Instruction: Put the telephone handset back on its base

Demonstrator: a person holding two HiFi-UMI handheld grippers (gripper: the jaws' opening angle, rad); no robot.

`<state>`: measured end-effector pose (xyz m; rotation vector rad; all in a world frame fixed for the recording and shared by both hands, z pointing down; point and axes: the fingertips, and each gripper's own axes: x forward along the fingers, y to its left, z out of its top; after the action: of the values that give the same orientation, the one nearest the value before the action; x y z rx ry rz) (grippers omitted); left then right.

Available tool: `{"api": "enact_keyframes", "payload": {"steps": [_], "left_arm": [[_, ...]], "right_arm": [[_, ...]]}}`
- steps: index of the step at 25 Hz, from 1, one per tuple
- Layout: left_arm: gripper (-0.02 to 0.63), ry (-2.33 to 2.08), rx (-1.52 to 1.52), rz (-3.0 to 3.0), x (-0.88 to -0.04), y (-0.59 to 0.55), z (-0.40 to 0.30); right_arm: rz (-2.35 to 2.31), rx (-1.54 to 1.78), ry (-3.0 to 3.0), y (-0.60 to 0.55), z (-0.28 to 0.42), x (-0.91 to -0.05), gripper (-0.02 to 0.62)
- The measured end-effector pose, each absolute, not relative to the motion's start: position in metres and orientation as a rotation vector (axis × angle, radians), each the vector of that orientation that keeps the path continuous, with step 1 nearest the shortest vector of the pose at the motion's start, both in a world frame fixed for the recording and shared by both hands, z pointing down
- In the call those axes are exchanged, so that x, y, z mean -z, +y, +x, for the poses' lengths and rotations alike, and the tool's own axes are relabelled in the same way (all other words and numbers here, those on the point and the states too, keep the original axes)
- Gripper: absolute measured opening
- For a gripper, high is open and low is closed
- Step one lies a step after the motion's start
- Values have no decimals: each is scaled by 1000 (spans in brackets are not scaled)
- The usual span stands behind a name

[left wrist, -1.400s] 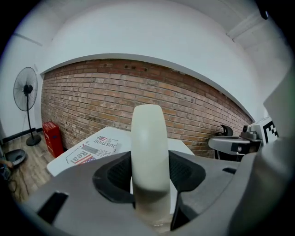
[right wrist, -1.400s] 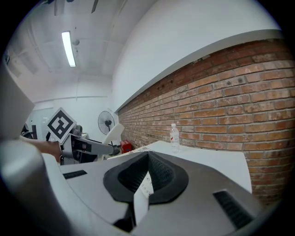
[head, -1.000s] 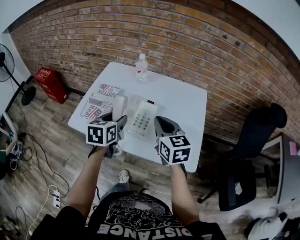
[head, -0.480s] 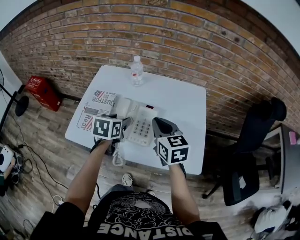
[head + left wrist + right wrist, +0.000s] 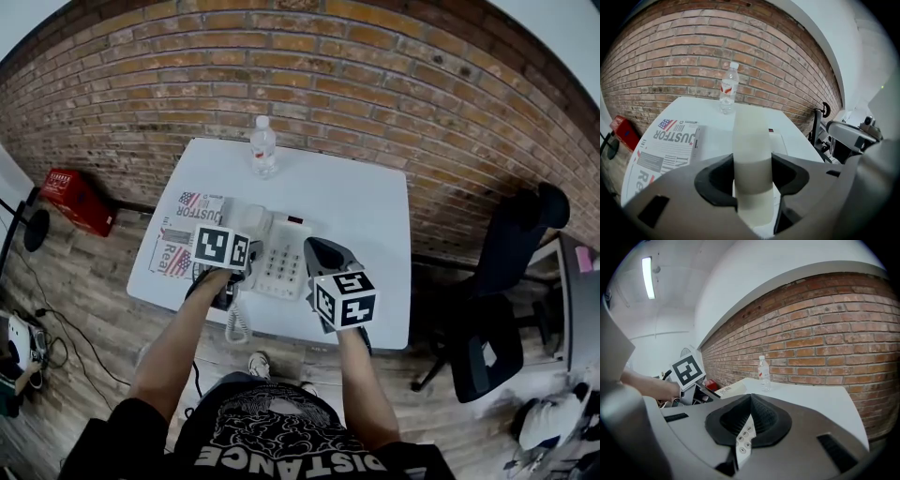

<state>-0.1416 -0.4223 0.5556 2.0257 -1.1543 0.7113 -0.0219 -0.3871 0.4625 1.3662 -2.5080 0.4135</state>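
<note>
My left gripper (image 5: 246, 247) is shut on the cream telephone handset (image 5: 251, 222), which points away from me over the left side of the white phone base (image 5: 284, 262). In the left gripper view the handset (image 5: 751, 140) fills the gap between the dark pads (image 5: 717, 180) of the left gripper (image 5: 752, 176), and the base (image 5: 779, 140) shows just behind it. A coiled cord (image 5: 237, 319) hangs off the table's front edge. My right gripper (image 5: 317, 251) hovers at the base's right side, shut and empty. Through the thin slit of the right gripper (image 5: 749, 427) I see keypad buttons (image 5: 746, 437).
The white table (image 5: 366, 216) carries a water bottle (image 5: 263, 147) at the back and a printed newspaper (image 5: 183, 234) at the left. A black office chair (image 5: 497, 309) stands to the right. A red box (image 5: 77, 197) sits on the wooden floor by the brick wall.
My left gripper has carried the handset to the right, from beside the phone to over the base's left side. The right gripper has stayed beside the base.
</note>
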Motion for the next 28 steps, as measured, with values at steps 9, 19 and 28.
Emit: {"api": "enact_keyframes", "payload": {"steps": [9, 19, 28], "left_arm": [[218, -1134, -821, 1924, -584, -436, -136], [219, -1107, -863, 1896, -597, -441, -131], [224, -1137, -879, 1891, -599, -443, -129]], "right_arm": [[1422, -436, -2491, -395, -13, -468, 0], [1501, -454, -2477, -404, 9, -467, 0], [1502, -481, -2475, -410, 13, -472, 0]]}}
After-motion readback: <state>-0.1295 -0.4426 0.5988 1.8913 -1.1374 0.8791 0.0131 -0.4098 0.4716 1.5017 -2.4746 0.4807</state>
